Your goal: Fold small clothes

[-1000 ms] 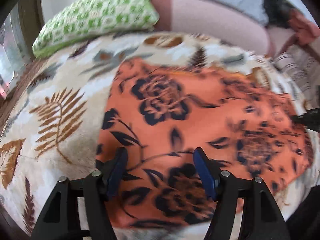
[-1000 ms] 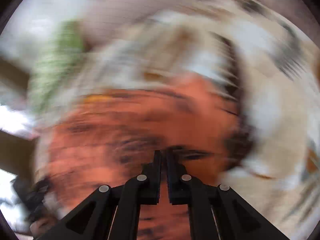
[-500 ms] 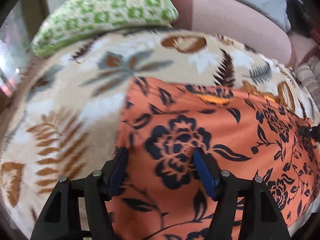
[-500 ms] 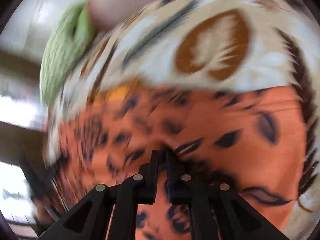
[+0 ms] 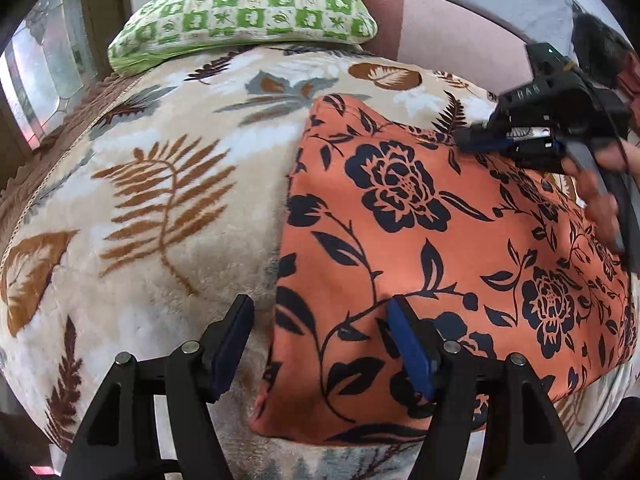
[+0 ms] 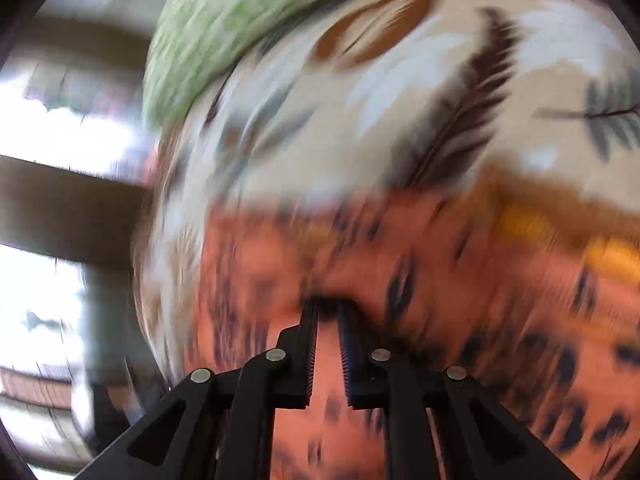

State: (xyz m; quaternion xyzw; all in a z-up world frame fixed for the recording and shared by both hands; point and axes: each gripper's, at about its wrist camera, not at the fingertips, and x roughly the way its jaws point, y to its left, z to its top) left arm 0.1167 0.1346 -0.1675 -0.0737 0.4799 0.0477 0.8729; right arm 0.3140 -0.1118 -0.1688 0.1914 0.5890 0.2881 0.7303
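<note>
We're working on the orange floral garment (image 5: pixel 420 240) — it's lying flat on the leaf-print blanket (image 5: pixel 160 200), already a tidy rectangular shape with straight left and near edges, so we're judging at least one fold as done. How many layers are in it, we can't tell.

The left gripper (image 5: pixel 320 344) is hovering with its jaws spread wide, straddling the garment's near-left edge: one finger over bare blanket, the other over the cloth. It's holding nothing.

The right gripper (image 6: pixel 328 316) is working at the garment's far-right edge, with a narrow gap showing between the jaws. That view is smeared by motion — we can't tell whether it's pinching cloth or just closing on it.

The green checked pillow (image 5: pixel 244 4) is sitting well beyond the garment at the blanket's far end, out of the way.

We're guessing one more fold is left, likely bringing the far-right edge across, then flattening.
</note>
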